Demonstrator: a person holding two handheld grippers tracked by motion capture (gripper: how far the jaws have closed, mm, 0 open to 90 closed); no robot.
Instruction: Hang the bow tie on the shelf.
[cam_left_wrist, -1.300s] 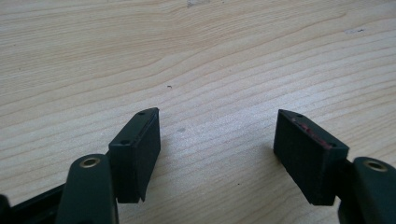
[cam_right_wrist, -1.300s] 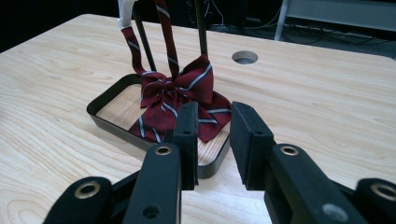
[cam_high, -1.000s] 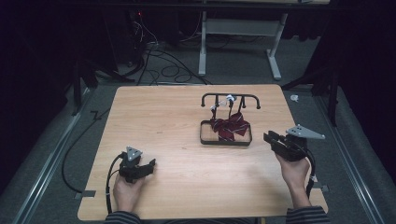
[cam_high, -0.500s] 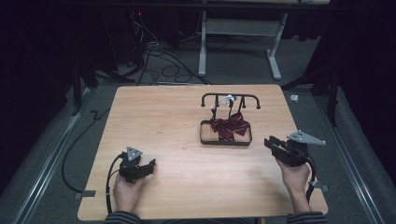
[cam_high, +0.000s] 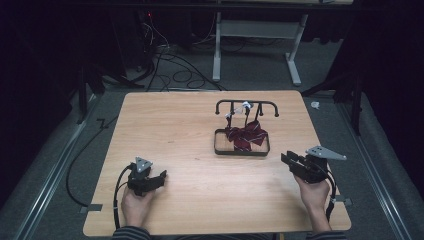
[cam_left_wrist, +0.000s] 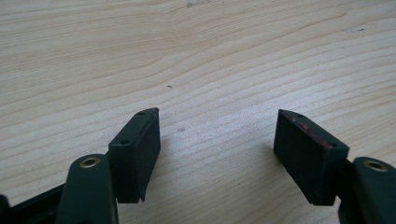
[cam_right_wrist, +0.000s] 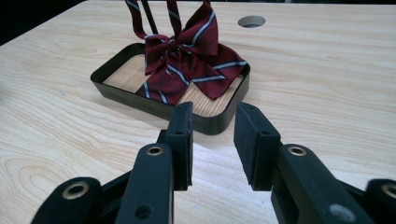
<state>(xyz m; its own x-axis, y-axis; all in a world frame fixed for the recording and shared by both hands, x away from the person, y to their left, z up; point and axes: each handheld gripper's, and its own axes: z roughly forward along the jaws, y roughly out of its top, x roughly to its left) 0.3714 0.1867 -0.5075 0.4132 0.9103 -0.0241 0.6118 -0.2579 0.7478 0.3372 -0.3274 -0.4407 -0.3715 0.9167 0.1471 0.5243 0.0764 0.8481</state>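
Judging progress, we see the tie (cam_right_wrist: 187, 65) draped in the tray (cam_right_wrist: 116, 91), while both grippers, left (cam_left_wrist: 217, 154) and right (cam_right_wrist: 212, 142), sit open, empty, well apart; pickup remains.

**No readable writing anywhere**

Nothing in these views carries a word, label, brand, number or sign that can be read. The striped bow tie (cam_right_wrist: 187, 56) bears a pattern of pale lines on dark red (stripes, not letters). The black tray (cam_right_wrist: 140, 100) under it has plain walls, and the wooden table (cam_high: 175, 125) offers bare grain. A small white tag (cam_high: 245, 105) hangs on the black rack (cam_high: 223, 103) in the high view, but it is too small and blurred to tell whether anything is printed on it. The black jaws in both gripper views are unmarked.
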